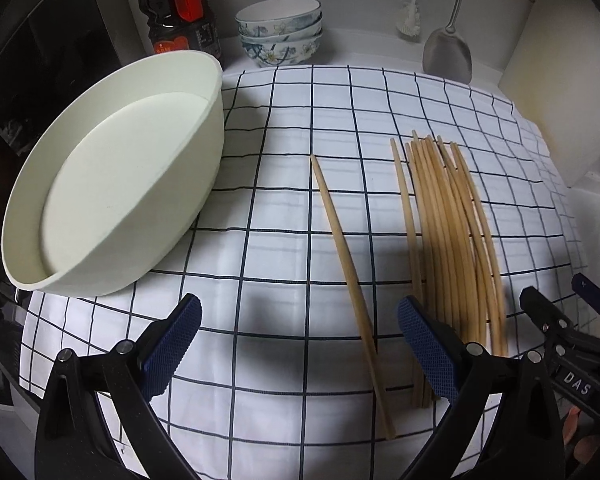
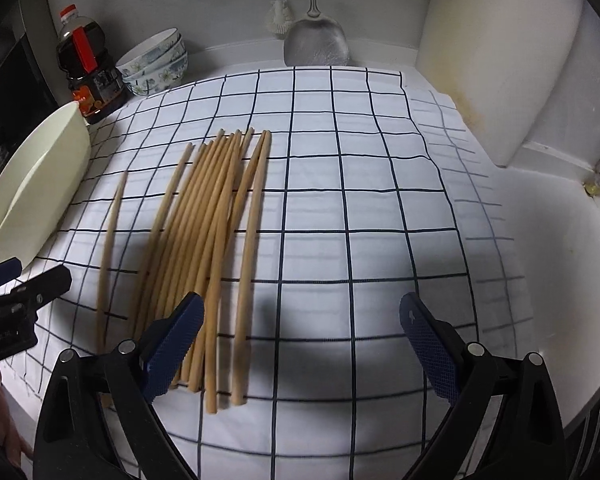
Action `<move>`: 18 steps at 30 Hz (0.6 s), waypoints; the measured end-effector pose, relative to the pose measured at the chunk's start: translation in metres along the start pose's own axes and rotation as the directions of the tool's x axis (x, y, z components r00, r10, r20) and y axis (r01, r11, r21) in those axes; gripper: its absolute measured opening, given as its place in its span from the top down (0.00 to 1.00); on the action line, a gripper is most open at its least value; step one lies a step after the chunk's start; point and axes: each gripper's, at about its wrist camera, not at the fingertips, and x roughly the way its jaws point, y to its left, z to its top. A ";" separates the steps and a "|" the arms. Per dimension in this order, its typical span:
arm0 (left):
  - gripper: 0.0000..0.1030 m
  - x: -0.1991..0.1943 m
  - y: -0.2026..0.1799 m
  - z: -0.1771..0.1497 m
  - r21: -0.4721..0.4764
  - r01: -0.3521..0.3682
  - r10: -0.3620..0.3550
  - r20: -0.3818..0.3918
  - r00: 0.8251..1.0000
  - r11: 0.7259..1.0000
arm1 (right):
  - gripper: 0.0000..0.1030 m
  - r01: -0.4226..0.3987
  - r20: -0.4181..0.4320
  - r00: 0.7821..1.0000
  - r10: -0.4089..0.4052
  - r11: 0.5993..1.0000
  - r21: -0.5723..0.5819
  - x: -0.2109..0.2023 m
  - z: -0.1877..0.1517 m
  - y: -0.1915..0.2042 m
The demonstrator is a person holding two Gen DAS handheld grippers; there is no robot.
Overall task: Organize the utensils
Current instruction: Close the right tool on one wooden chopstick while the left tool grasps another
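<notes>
**Both claws spread above the chopsticks**

The left gripper hangs with its jaws wide apart and empty over a single chopstick lying alone on the checked cloth. The bundle of chopsticks lies just beside it, under the right gripper, whose jaws also stand apart, holding nothing. A cream tub sits at the cloth's left edge

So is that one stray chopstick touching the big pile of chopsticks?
Apart. The left wrist view shows checked cloth between the lone chopstick and the chopstick pile.
</notes>
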 end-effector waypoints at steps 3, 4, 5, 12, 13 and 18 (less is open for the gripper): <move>0.06 0.008 0.000 -0.002 -0.006 -0.016 0.016 0.002 1.000 1.000 | 0.09 0.005 0.001 1.000 -0.005 1.000 0.005 0.012 0.005 -0.004; 0.06 0.013 0.000 -0.002 -0.014 -0.017 0.017 -0.002 1.000 1.000 | 0.09 0.011 0.002 1.000 -0.011 1.000 0.005 0.015 0.006 -0.004; 0.06 0.016 0.000 -0.002 -0.021 -0.014 0.014 -0.005 1.000 1.000 | 0.09 0.019 0.005 1.000 -0.019 1.000 0.005 0.019 0.007 -0.005; 0.06 0.030 -0.004 0.000 -0.032 -0.023 0.023 -0.003 1.000 0.999 | 0.09 0.047 0.017 0.999 -0.047 0.999 -0.023 0.032 0.011 -0.004; 0.06 0.032 -0.005 0.000 -0.028 -0.026 0.026 -0.004 1.000 0.999 | 0.09 0.048 0.019 0.999 -0.048 0.998 -0.028 0.032 0.012 -0.004; 0.06 0.038 -0.007 0.000 -0.036 -0.030 0.030 -0.003 1.000 0.999 | 0.09 0.062 0.018 0.998 -0.061 0.996 -0.068 0.037 0.012 0.000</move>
